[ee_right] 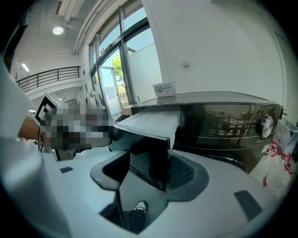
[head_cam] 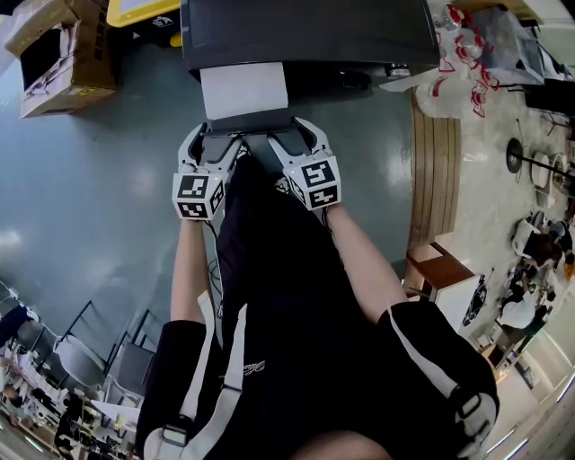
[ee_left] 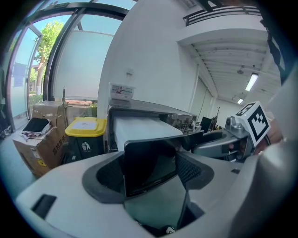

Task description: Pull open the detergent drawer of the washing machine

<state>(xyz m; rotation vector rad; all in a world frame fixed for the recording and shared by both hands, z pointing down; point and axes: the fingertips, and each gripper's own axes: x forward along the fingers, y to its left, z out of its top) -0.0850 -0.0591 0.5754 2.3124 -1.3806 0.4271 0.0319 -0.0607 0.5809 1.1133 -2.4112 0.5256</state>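
Observation:
The dark washing machine (head_cam: 305, 31) stands at the top of the head view. Its detergent drawer is pulled out: a white tray (head_cam: 244, 90) ending in a dark front panel (head_cam: 250, 123). My left gripper (head_cam: 216, 137) is shut on the panel's left end and my right gripper (head_cam: 292, 132) on its right end. In the left gripper view the glossy panel (ee_left: 149, 169) fills the gap between the pads, with the white tray (ee_left: 139, 130) behind it. The right gripper view shows the panel (ee_right: 150, 158) held between the pads, beside the control panel (ee_right: 228, 126) and dial (ee_right: 266, 124).
A cardboard box (head_cam: 58, 54) and a yellow-lidded bin (head_cam: 139, 11) stand left of the machine. A wooden slatted bench (head_cam: 436, 171) and plastic bags (head_cam: 467, 45) are on the right. Folded chairs (head_cam: 99, 350) lean at the lower left. The person's legs are directly behind the grippers.

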